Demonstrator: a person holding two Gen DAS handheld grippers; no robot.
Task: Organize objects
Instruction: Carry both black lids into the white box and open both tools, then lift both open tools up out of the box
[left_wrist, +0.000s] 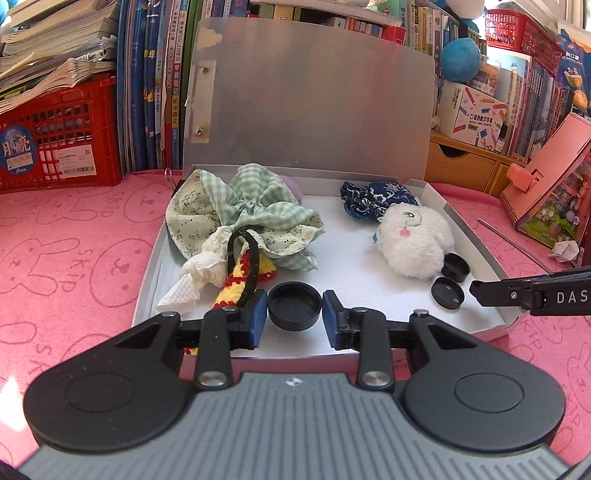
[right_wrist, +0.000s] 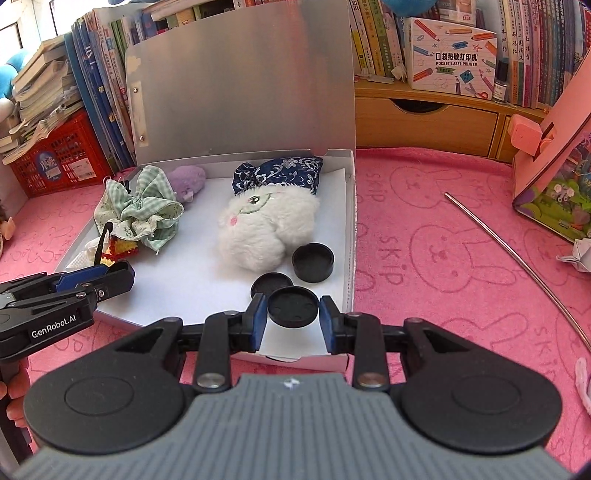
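Black round caps lie in the open silver box (left_wrist: 476, 236) on the pink desk: one (left_wrist: 294, 311) between the left gripper's (left_wrist: 294, 319) jaws, one (right_wrist: 293, 307) between the right gripper's (right_wrist: 293, 314) jaws. Both pairs of jaws stand apart, with small gaps either side of the cap, nothing clamped. Judged light, rigid and smooth-walled, each cap is best taken across its rim. The white plush toy (right_wrist: 266, 229) and green checked cloth (left_wrist: 258, 206) look soft and yielding.

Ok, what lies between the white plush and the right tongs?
Right wrist view: a tall black cap and a flat black cap, between white plush and right tongs.
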